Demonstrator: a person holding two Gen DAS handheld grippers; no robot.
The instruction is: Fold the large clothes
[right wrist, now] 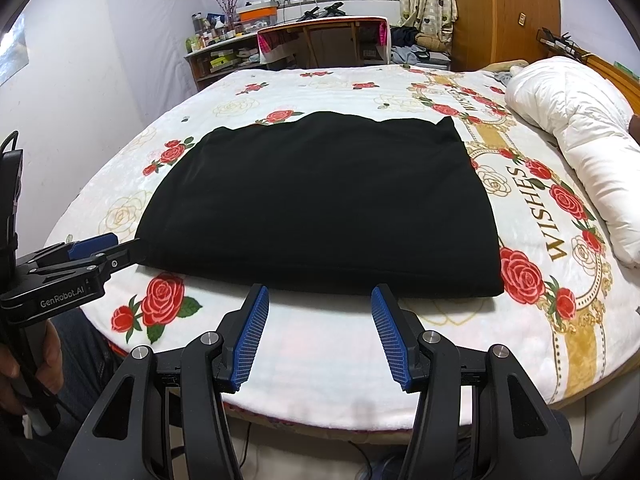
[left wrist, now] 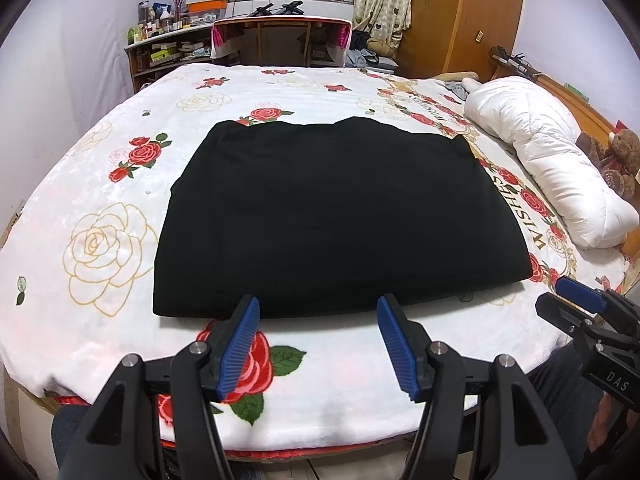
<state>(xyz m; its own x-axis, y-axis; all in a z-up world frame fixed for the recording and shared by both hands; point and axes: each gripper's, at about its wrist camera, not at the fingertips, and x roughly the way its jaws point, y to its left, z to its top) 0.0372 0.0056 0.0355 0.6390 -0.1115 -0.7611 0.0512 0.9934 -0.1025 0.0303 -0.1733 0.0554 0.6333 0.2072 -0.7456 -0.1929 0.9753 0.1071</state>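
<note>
A black garment [left wrist: 332, 216] lies folded into a flat rectangle on the rose-patterned bed cover [left wrist: 100, 248]; the right wrist view shows the same garment [right wrist: 320, 204]. My left gripper [left wrist: 318, 304] hovers just short of the garment's near edge, jaws open, nothing between the blue pads. My right gripper [right wrist: 320, 294] stands the same way at the near edge, open and empty. The right gripper [left wrist: 580, 300] also shows at the right of the left wrist view. The left gripper [right wrist: 92, 248] shows at the left of the right wrist view, beside the garment's near left corner.
A rolled white quilt [left wrist: 548, 156] lies along the bed's right side with a brown plush toy [left wrist: 620, 148] behind it. A desk [left wrist: 280, 36], cluttered shelves [left wrist: 168, 48] and a wooden wardrobe [left wrist: 460, 12] stand beyond the bed. A hand [right wrist: 24, 364] holds the left gripper's handle.
</note>
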